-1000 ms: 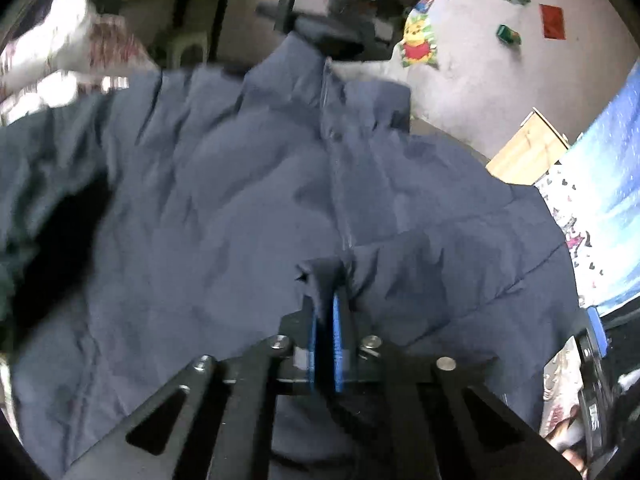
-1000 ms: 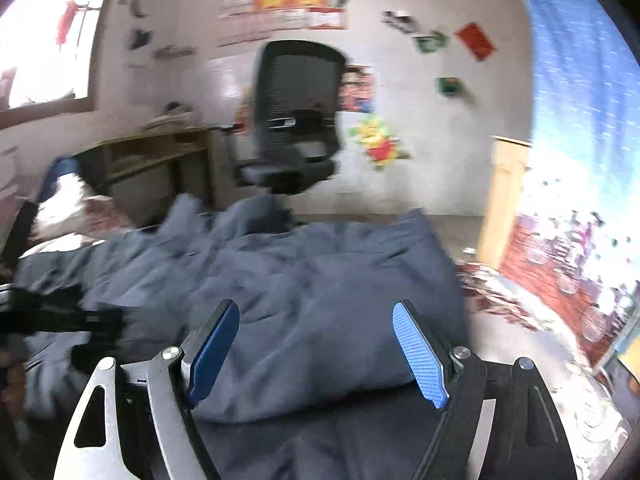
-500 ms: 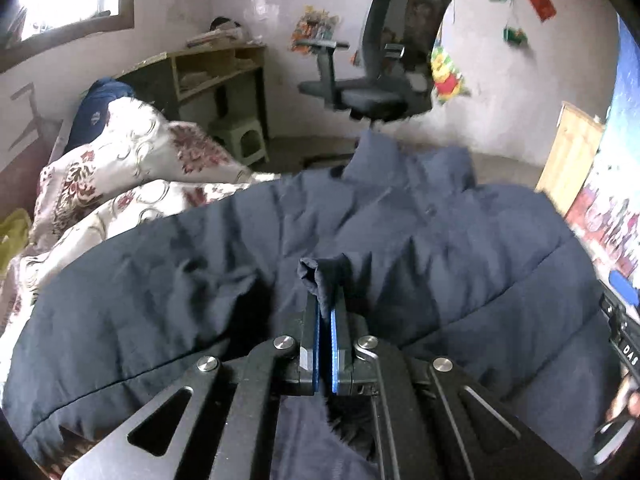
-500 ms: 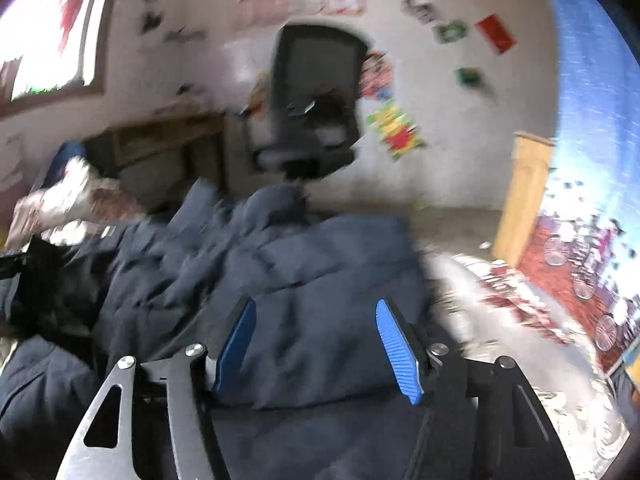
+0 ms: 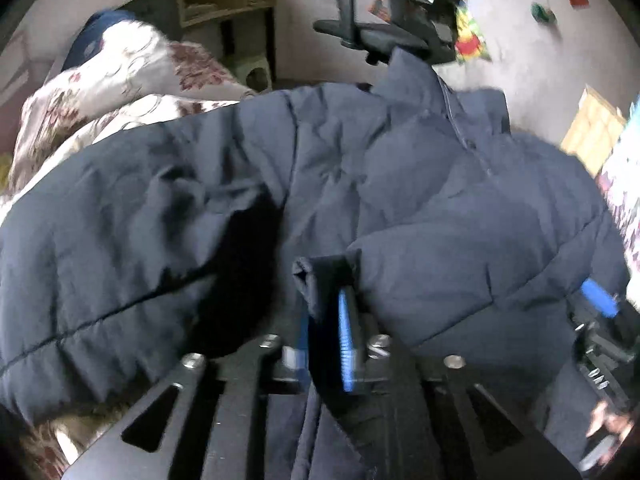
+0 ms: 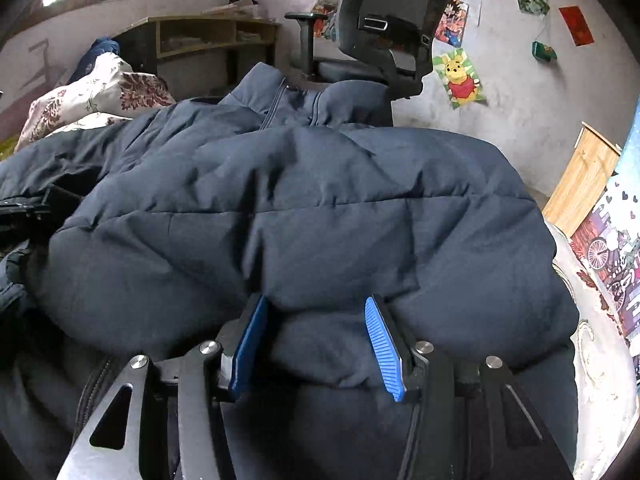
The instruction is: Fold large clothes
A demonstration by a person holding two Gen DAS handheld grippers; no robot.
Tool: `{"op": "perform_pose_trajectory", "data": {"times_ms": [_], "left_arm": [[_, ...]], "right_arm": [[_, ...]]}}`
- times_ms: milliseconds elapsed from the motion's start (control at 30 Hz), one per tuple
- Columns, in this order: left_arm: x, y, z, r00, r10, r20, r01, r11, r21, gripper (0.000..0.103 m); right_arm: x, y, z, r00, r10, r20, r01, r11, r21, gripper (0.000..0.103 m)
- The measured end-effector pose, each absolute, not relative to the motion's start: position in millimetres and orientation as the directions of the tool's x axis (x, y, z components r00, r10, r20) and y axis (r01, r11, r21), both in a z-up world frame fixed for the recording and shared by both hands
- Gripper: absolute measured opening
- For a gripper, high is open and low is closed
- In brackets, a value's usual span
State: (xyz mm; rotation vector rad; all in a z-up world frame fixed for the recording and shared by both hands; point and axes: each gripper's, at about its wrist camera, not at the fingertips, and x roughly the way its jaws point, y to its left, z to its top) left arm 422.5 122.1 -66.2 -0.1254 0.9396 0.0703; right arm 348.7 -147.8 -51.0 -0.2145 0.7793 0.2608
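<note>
A large dark navy padded jacket (image 5: 400, 184) lies spread over the bed, collar toward the far office chair; it also fills the right wrist view (image 6: 304, 216). My left gripper (image 5: 326, 320) is shut on a bunched edge of the jacket, the cloth pinched between its blue pads. My right gripper (image 6: 316, 332) is partly open, its blue fingers (image 6: 382, 344) straddling a puffy fold of the jacket without clamping it. The right gripper also shows at the right edge of the left wrist view (image 5: 600, 312).
A floral quilt and pillows (image 5: 104, 92) lie at the left of the bed. A black office chair (image 6: 384, 40) stands beyond the collar, with a wooden desk (image 6: 208, 36) to its left. A wooden cabinet (image 6: 580, 176) stands at the right, by a patterned sheet (image 6: 608, 256).
The right gripper's fingers have narrowed and moved forward around a jacket fold. The left gripper stays shut on the cloth and has swung, so the jacket now sits closer below it.
</note>
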Motion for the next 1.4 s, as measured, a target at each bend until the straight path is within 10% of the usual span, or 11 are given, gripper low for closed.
{"op": "perform_pose_trajectory", "data": {"times_ms": [133,333,467,933,1133,1400], "left_arm": [[393,137,-45,0.599,-0.048,-0.8,-0.196,0.959,-0.205,0.063],[347,152,-5,0.631,-0.079,-0.771,-0.275,0.907,-0.318,0.066],[300,179,28,0.702,-0.04,-0.711,-0.368,0.835,-0.41,0.094],[188,296,69,0.672,0.218,-0.708,-0.58,0.749,-0.32,0.095],[179,313,45,0.611,0.195,-0.767,-0.606,0.738,-0.295,0.095],[184,343,-3,0.692,-0.039,-0.721,-0.599,0.526,-0.604,0.094]], "right_arm": [[344,-153,-52,0.697,0.178,-0.694,-0.314,0.947,-0.073,0.055],[327,-162,-40,0.713,0.221,-0.666,-0.298,0.955,-0.002,0.082],[312,-153,-17,0.713,0.283,-0.642,-0.321,0.945,0.061,0.089],[291,-60,39,0.693,0.459,-0.556,-0.431,0.882,0.191,0.1],[312,-32,21,0.691,0.389,-0.61,-0.402,0.907,0.124,0.1],[330,-25,-22,0.646,0.343,-0.682,-0.399,0.913,0.081,0.1]]}}
